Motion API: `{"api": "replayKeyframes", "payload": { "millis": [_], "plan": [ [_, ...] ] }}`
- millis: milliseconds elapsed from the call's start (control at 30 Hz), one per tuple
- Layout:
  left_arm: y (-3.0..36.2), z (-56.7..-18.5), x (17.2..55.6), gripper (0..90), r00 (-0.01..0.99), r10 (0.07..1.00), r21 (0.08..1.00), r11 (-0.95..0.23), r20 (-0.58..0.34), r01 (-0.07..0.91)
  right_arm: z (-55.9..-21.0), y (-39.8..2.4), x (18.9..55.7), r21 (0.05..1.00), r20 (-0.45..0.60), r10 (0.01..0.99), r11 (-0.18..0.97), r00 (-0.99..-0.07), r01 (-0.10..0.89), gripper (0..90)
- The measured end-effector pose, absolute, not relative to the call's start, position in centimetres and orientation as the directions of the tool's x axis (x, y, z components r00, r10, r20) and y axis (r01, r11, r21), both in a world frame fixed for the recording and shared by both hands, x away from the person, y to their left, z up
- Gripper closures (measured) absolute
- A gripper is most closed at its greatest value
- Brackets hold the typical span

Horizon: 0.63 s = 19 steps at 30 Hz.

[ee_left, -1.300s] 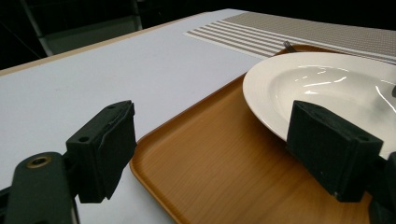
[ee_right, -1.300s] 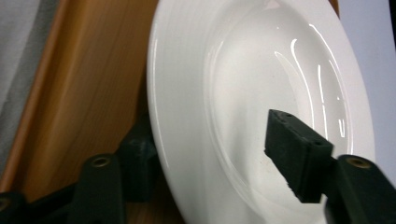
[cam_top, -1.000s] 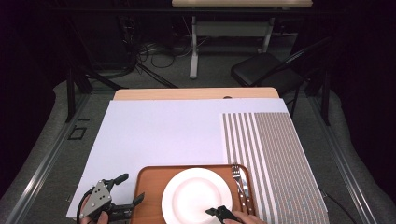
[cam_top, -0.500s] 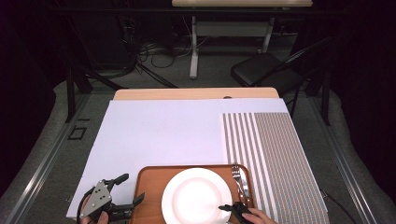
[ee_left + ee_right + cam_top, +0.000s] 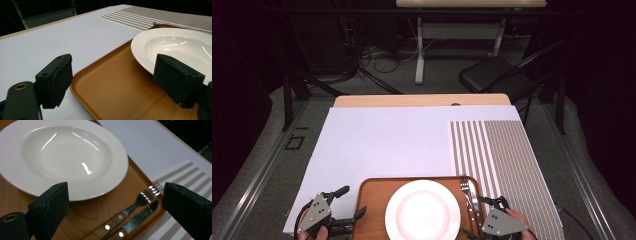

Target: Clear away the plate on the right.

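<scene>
— Fork [image 5: 140, 202] and knife [image 5: 140, 218], that's what the right claw [image 5: 115, 207] is after now, I'd say. A second ago it sat at the near rim of the plate [image 5: 422, 212]; now it has slid over to the right end of the tray [image 5: 374, 192], and its jaws have just been opening, with nothing between them.

— So it holds nothing?

— Nothing. The jaws stand spread wide, one over the plate's edge, the other over the striped placemat [image 5: 507, 165], and the two handles lie below the gap, untouched. My guess is a pickup comes next.

— Which way do they lie?

— Side by side on the tray, just right of the plate, the knife on the outside by the tray's rim. Their long axes run from the person's side toward the far end of the table [image 5: 377, 140]. The tines and blade tip point away; the wooden handles point back at the person.

— And the left claw [image 5: 112, 80]?

— No change there. It hovers at the tray's left edge, jaws spread, one over the white table cover, one near the plate's rim, gripping nothing.
</scene>
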<state>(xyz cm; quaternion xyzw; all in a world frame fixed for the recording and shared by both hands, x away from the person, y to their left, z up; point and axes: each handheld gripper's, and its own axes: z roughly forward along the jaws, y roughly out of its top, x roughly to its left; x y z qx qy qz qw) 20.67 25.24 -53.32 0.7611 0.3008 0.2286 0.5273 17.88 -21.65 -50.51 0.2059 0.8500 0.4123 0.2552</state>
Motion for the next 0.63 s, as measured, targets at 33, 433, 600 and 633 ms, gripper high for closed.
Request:
{"api": "replayKeyframes", "payload": {
  "millis": [33,433,600,633],
  "plan": [
    [25.2,-53.3,20.7,15.6,0.714,0.699,0.94,-0.262,0.031,0.217,-50.5,-22.0,18.1,0.815,-0.251,0.588,0.557,-0.769,0.159,5.1],
    [25.4,-53.3,20.7,15.7,0.708,0.705,0.942,-0.256,0.029,0.217,-50.9,-27.4,20.0,0.905,-0.034,0.837,0.257,-0.546,0.338,0.0],
    [25.4,-53.3,20.7,15.6,0.709,0.705,0.942,-0.259,0.033,0.214,-51.2,-28.7,20.3,0.902,-0.028,0.878,0.228,-0.477,0.367,0.0],
    [25.4,-53.2,20.7,15.6,0.709,0.705,0.942,-0.259,0.033,0.213,-51.2,-29.0,20.3,0.901,-0.024,0.884,0.221,-0.466,0.373,0.0]
  ]
}}
